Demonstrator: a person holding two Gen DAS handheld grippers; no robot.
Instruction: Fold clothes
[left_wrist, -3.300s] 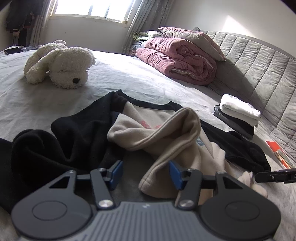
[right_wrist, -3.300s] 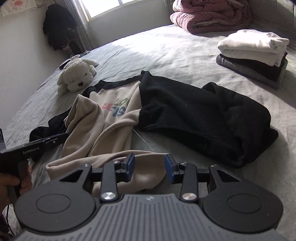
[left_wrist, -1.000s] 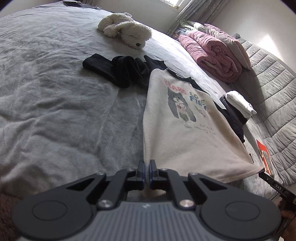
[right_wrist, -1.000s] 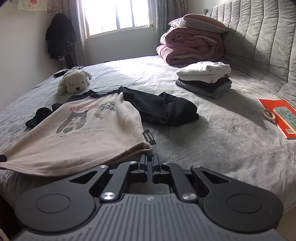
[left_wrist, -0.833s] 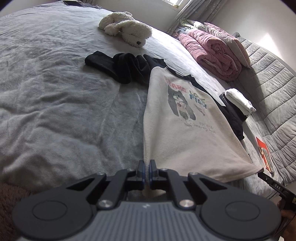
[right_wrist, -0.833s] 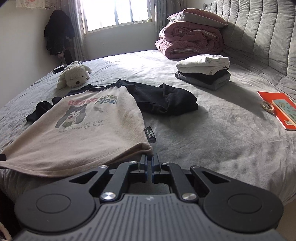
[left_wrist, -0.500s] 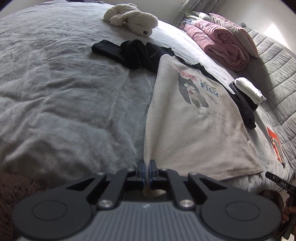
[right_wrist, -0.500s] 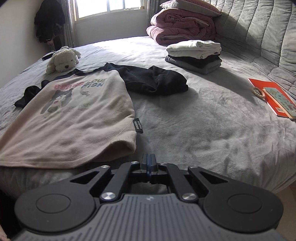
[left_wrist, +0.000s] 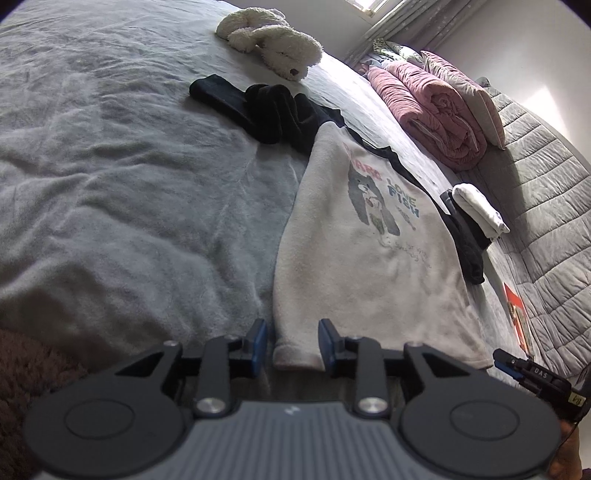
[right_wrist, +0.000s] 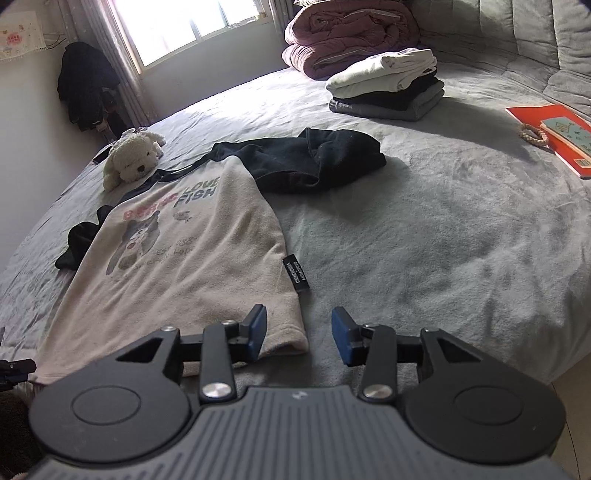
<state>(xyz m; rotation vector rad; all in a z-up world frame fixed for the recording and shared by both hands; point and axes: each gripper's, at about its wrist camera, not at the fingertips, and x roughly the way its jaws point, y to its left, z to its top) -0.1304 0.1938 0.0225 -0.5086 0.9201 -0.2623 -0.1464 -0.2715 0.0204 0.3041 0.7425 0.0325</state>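
1. The fingers of the left gripper are standing well apart, gripping nothing, with one hem corner of the cream sweatshirt lying loose in the gap between them; the right gripper is gaping wider and is also empty, the other hem corner sitting just inside its left finger
2. The sweatshirt is lying print-up and spread flat on the grey bed, hem toward the near edge, collar pointing away, its black sleeves bunching in heaps at either shoulder rather than lying straight
3. I'm judging it to be soft, light fleece that is going to sag and drape with no stiffness, and cling a little to the fuzzy bedcover, so it wants holding at two points at once: hem corners, shoulders or cuffs, where the seams are thicker
4. Further out, a folded stack of clothes is sitting well apart near the headboard, a plush dog is lying beyond the collar, and a rolled pink quilt is resting by the pillows
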